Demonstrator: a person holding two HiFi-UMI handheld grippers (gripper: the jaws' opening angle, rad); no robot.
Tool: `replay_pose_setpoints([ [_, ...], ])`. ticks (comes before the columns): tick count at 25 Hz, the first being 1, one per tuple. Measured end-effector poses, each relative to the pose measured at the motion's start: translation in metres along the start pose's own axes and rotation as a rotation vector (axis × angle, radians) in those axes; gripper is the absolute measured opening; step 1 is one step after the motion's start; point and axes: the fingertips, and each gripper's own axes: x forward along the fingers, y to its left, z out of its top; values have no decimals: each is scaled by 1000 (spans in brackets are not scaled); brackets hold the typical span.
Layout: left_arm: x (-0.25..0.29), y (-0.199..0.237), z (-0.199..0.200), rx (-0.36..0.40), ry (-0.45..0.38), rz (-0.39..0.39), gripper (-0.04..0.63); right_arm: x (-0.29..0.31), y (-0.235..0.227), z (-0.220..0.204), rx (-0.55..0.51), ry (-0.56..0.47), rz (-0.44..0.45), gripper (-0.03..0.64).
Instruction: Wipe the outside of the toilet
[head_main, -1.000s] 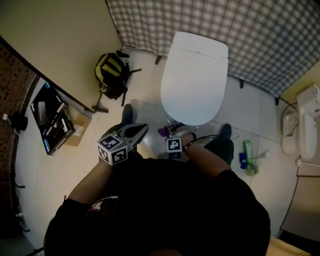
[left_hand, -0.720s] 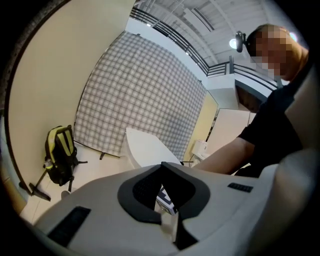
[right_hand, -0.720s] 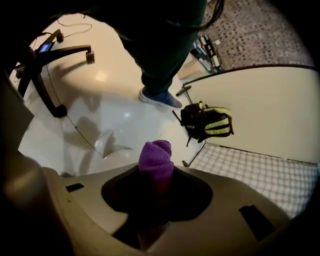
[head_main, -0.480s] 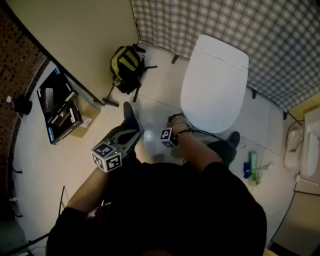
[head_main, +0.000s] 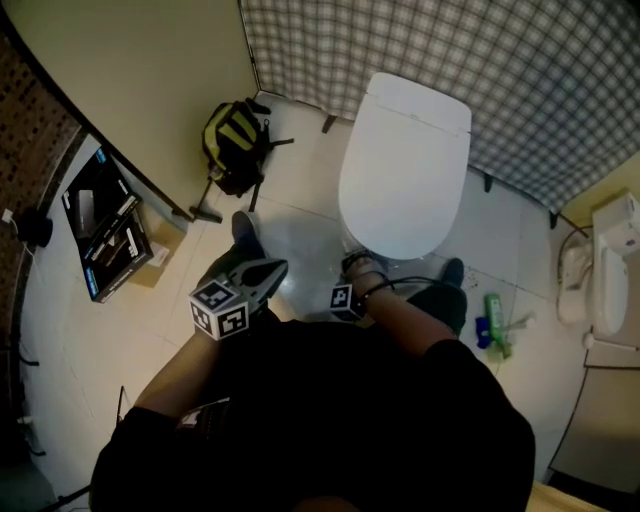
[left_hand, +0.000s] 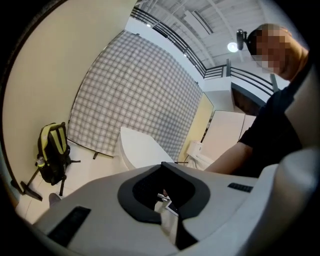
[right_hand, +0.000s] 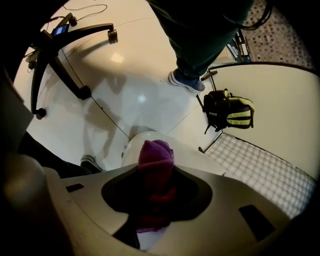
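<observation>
The white toilet (head_main: 403, 165) stands in the middle of the head view with its lid down. My right gripper (head_main: 352, 266) is low at the bowl's front, under the rim, shut on a purple cloth (right_hand: 156, 159). In the right gripper view the cloth sticks out past the jaws against the toilet's rounded white front (right_hand: 133, 146). My left gripper (head_main: 268, 270) hangs to the left of the bowl, above the floor, jaws together and touching nothing. From the left gripper (left_hand: 165, 201) the toilet (left_hand: 140, 150) lies ahead.
A black and yellow backpack (head_main: 235, 142) leans by the left wall, with a checked cloth (head_main: 500, 60) behind the toilet. A green bottle (head_main: 496, 314) lies on the floor at right, near a white fixture (head_main: 610, 270). A chair base (right_hand: 55, 60) stands behind me.
My right gripper has gone in closer under the bowl's front, and the purple cloth no longer shows in the head view. The left gripper has stayed about where it was.
</observation>
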Motion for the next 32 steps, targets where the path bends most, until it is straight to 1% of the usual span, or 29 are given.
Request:
replay_pose_setpoints([
  [2, 13, -7, 3, 6, 10, -30, -2, -2, 19, -7, 39, -29, -3, 144],
  [4, 28, -15, 6, 9, 20, -56, -2, -1, 35, -17, 108, -62, -6, 144],
  [10, 79, -48, 3, 34, 92, -137, -2, 1, 58, -44, 423, -243, -43, 146],
  [11, 88, -53, 3, 37, 105, -149, -2, 1, 61, -50, 473, -260, -36, 146],
  [14, 116, -66, 2, 44, 140, -184, -2, -5, 75, -80, 613, -285, 27, 144],
  [15, 124, -70, 1, 47, 152, -192, -2, 1, 81, -90, 668, -297, 29, 144],
  [16, 133, -74, -1, 50, 165, -198, -2, 10, 85, -101, 739, -309, 15, 143],
  [17, 141, -78, -4, 52, 179, -203, -2, 18, 85, -117, 834, -318, -4, 143],
  [19, 155, -84, -8, 54, 210, -211, -2, 30, 79, -165, 1049, -334, -34, 146],
  [20, 162, -86, -10, 54, 225, -213, -2, 38, 75, -189, 1123, -348, -44, 147],
  [23, 176, -89, -12, 51, 261, -209, -2, 60, 62, -246, 1222, -405, -52, 150],
  [25, 183, -89, -14, 51, 277, -201, -2, 83, 60, -271, 1312, -433, -37, 149],
  [27, 186, -88, -16, 50, 293, -189, -2, 102, 62, -286, 1462, -491, -8, 149],
  [28, 187, -88, -17, 50, 300, -182, -2, 107, 63, -290, 1566, -533, 8, 149],
  [30, 188, -86, -19, 52, 312, -173, -2, 115, 68, -300, 1831, -630, 25, 149],
  [32, 189, -83, -21, 51, 312, -165, -2, 118, 77, -312, 2100, -718, 24, 150],
])
